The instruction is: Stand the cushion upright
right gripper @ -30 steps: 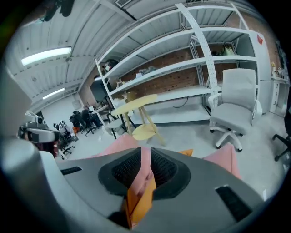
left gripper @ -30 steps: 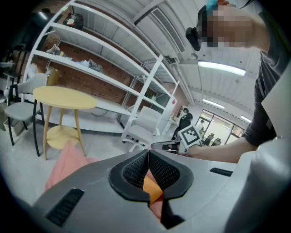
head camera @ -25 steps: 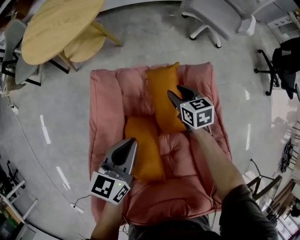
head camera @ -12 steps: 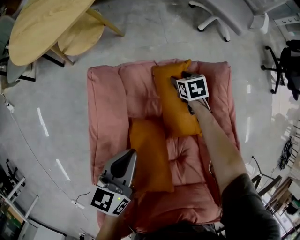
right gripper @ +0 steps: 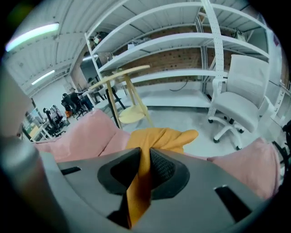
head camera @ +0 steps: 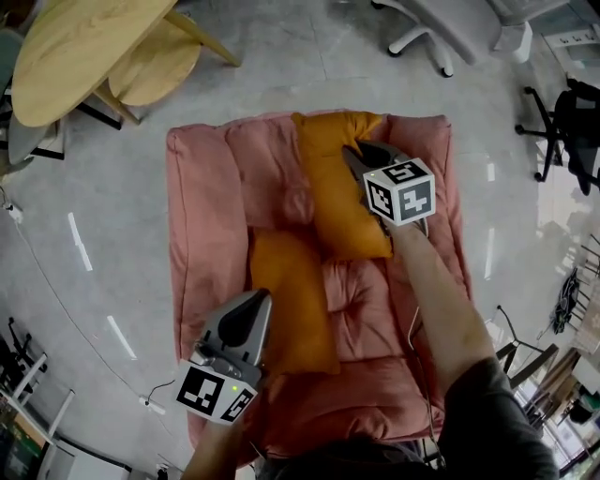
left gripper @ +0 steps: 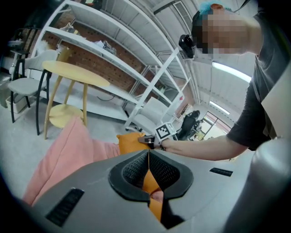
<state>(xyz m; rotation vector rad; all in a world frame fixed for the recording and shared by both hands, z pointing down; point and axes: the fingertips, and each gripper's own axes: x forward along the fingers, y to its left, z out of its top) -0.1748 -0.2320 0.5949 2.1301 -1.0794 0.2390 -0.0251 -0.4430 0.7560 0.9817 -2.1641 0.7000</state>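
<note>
Two orange cushions are on a pink padded seat (head camera: 202,216). The far cushion (head camera: 337,202) leans up against the seat's back. My right gripper (head camera: 354,155) is at its upper right edge, jaws closing with the orange fabric (right gripper: 159,139) pinched between the pads. The near cushion (head camera: 295,300) lies flat on the seat. My left gripper (head camera: 260,298) hangs over its left edge with jaws together. In the left gripper view orange shows through the slit of that gripper (left gripper: 148,154), and no grip on it is visible.
A round wooden table (head camera: 84,47) with a lower shelf stands on the grey floor at the far left. A white office chair (head camera: 450,28) is beyond the seat, a black chair (head camera: 572,122) at the right. White shelving (right gripper: 191,41) lines the wall.
My right gripper went from open above the far cushion down to its upper edge and closed on the fabric. The left gripper sank a little and stayed shut.
</note>
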